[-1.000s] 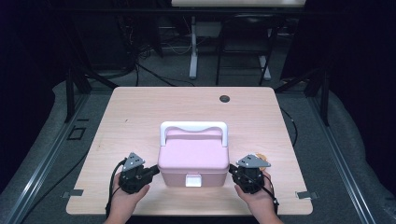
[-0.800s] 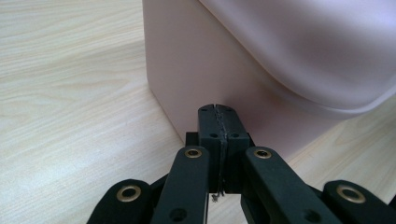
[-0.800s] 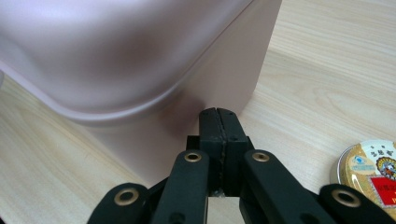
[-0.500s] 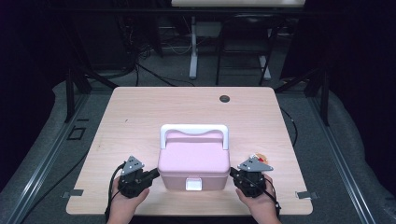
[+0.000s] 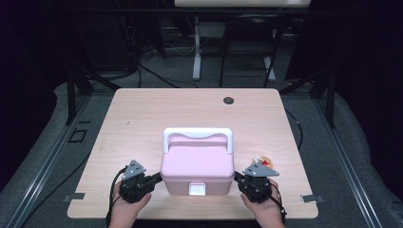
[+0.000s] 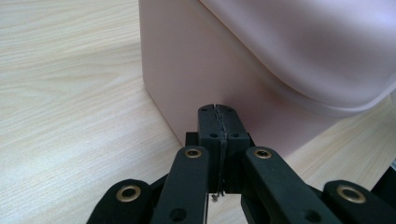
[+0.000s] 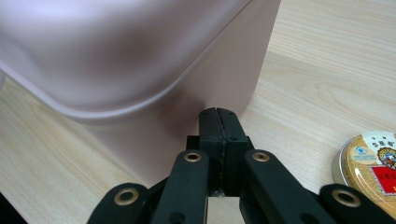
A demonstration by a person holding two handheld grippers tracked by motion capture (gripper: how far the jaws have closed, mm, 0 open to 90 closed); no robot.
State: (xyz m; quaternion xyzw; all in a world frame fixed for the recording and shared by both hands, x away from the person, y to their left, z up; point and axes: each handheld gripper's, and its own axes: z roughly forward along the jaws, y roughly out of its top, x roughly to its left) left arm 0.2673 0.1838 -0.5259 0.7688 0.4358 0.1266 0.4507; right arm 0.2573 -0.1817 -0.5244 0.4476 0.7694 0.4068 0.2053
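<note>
High view gives me the table (image 5: 142, 114) first, with one pink box (image 5: 198, 167) sitting near my edge of it, its long axis running left to right across me and its white handle (image 5: 197, 134) folded toward the far side. The white latch (image 5: 196, 189) faces me, centred on the front wall. I have the left gripper (image 5: 156, 179) at the box's left end and the right gripper (image 5: 236, 176) at its right end, so the box lies straight between the two tools, each about equally near its own end. In the left gripper view the jaws are pressed together with nothing between them, tips right up against the box's lower corner (image 6: 163, 112); I cannot tell if they quite touch. The right gripper view shows the same: jaws closed on nothing, tips at the box wall (image 7: 224, 84). My guess is any shove or squeeze comes from both ends at once. Count: one box, one handle, one latch, two grippers, one small round tin (image 5: 262, 160) just right of the box, one dark grommet (image 5: 229, 100) far off.
</note>
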